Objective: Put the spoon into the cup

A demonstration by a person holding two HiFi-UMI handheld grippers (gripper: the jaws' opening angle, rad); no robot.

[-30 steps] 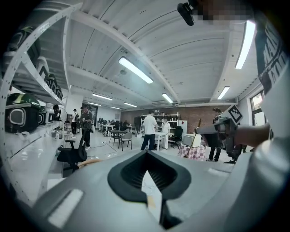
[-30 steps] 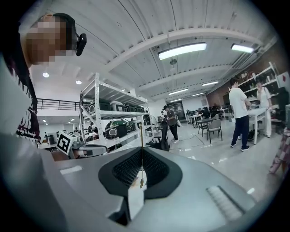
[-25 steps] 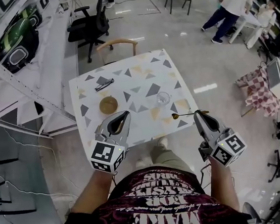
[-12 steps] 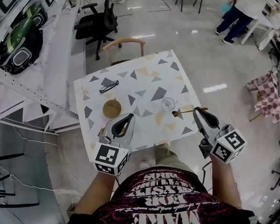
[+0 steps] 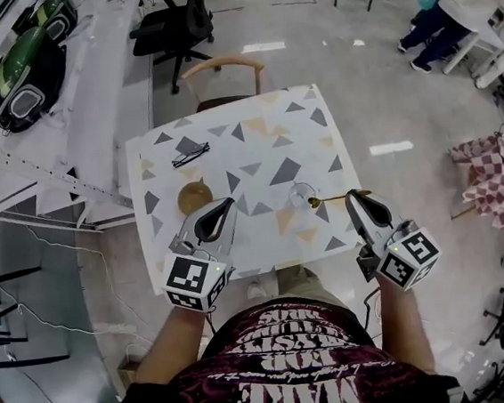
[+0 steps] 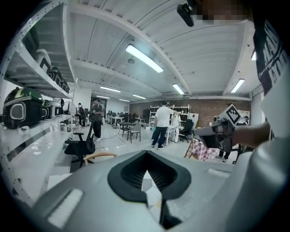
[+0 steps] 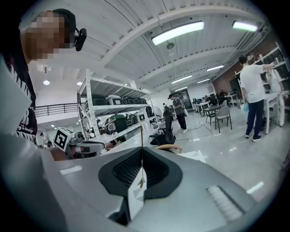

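Spoon (image 5: 337,198) pinched by its handle end in right gripper (image 5: 353,196), jaws tight on it. Held about level above table (image 5: 252,120), bowl end just beside cup (image 5: 300,195), not inside. Cup upright on the pale top patterned with grey and tan triangles. Left gripper (image 5: 226,204) low over the table to the cup's left, jaws together on nothing, near round brown coaster (image 5: 195,195). Spectacles (image 5: 189,153) further back, wooden chair (image 5: 223,68) at the far edge. 1 marker cube on each gripper. On shirt (image 5: 296,361), upside down, "MAKE" readable, the other lines unclear.

Left gripper view: black pads meeting at the tips, only a slit of triangle-patterned tabletop visible behind them; right gripper (image 6: 199,132) off to the right.

Right gripper view: spoon (image 7: 142,156) as a thin upright line clamped between the 2 pads; left gripper (image 7: 102,146) at left, shelving behind it.
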